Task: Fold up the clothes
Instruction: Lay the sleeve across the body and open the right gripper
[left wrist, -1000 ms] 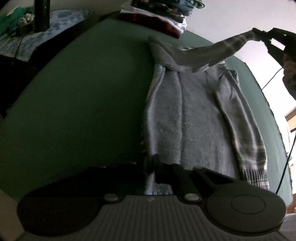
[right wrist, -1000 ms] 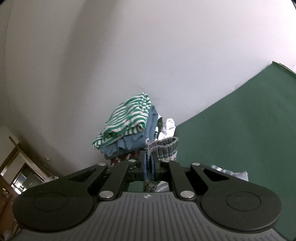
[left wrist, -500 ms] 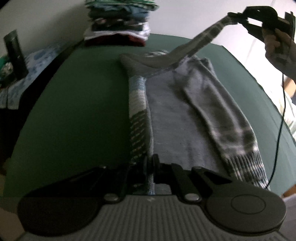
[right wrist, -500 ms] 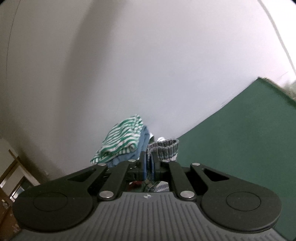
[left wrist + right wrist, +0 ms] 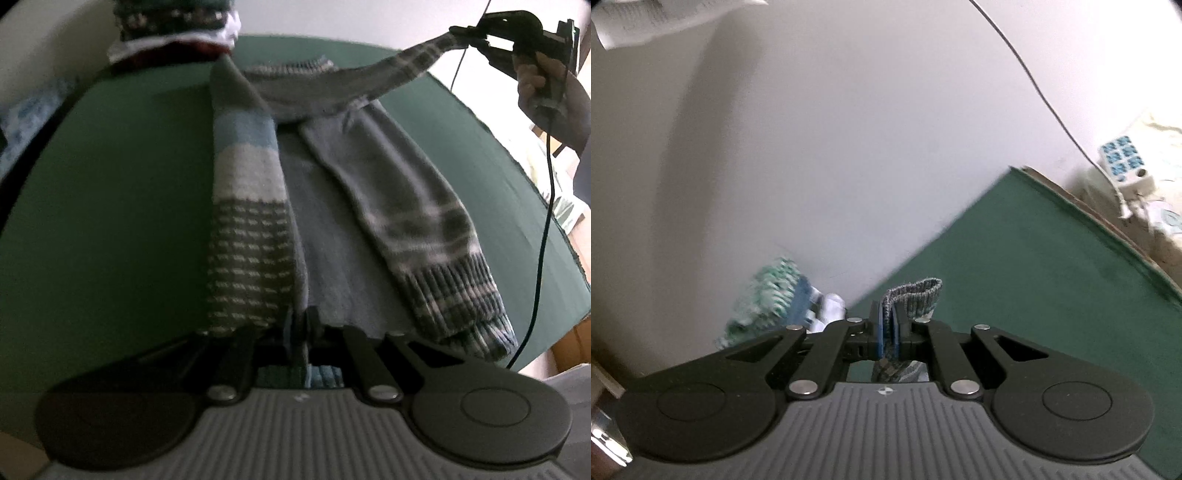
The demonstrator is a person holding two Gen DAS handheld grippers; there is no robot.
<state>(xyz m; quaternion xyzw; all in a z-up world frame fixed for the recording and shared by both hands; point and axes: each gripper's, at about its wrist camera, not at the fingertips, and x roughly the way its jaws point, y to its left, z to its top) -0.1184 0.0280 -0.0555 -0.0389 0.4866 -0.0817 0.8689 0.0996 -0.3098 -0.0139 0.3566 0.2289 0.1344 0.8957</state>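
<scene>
A grey knitted sweater [image 5: 332, 229] lies lengthwise on the green table [image 5: 110, 184]. Its left side is turned over as a striped strip [image 5: 247, 206]. My left gripper [image 5: 301, 325] pinches the near hem; its jaws are opening slightly, with the fabric still pressed between the pads. At the upper right, my right gripper [image 5: 465, 35], held by a hand [image 5: 543, 77], is shut on the cuff of one sleeve [image 5: 369, 77], stretched in the air above the collar. In the right wrist view the ribbed cuff [image 5: 916, 295] sticks out past my right gripper [image 5: 886, 314]. The other sleeve [image 5: 417, 206] lies flat.
A stack of folded clothes [image 5: 173, 29] stands at the table's far end against the white wall, seen blurred as the stack [image 5: 768, 299] in the right wrist view. A black cable [image 5: 546, 184] hangs from the right gripper. The table's edge [image 5: 1089, 210] borders cluttered bedding on the right.
The sweater's left side has been turned over, showing its striped face. The right gripper has carried the stretched sleeve further right; the right wrist view has swung toward the table's right edge.
</scene>
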